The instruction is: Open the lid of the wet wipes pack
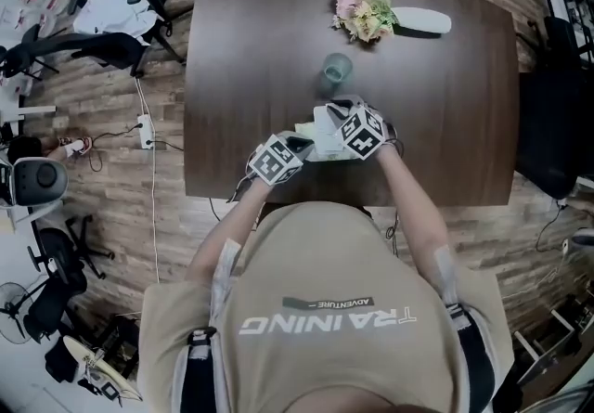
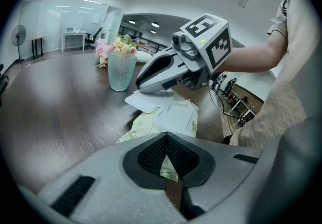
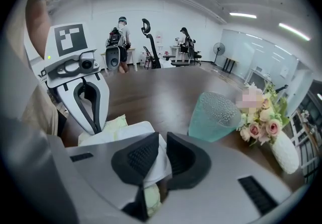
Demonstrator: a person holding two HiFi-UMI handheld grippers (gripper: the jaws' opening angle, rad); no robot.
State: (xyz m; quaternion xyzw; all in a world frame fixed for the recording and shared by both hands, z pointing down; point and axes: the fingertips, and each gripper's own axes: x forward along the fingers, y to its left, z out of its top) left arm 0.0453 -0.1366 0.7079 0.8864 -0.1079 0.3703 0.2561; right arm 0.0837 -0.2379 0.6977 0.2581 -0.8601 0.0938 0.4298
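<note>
The pale green wet wipes pack [image 1: 324,144] lies on the dark wooden table [image 1: 241,49] close to its near edge. My left gripper [image 1: 302,142] is shut on the pack's near end [image 2: 163,120], its pads [image 2: 151,155] meeting over the edge. From the right, my right gripper [image 1: 338,109] reaches over the pack's far end. In the right gripper view its jaws [image 3: 162,143] are shut on the white lid flap [image 3: 162,162], which stands up between the pads. From the left gripper view, the flap [image 2: 146,99] shows lifted off the pack under the right gripper's fingers [image 2: 151,79].
A pale green glass [image 1: 336,70] stands just beyond the pack. Farther back lie a bunch of pink flowers [image 1: 363,10] and a white vase [image 1: 422,21]. Office chairs [image 1: 88,35] and cables [image 1: 148,137] are on the floor at the left.
</note>
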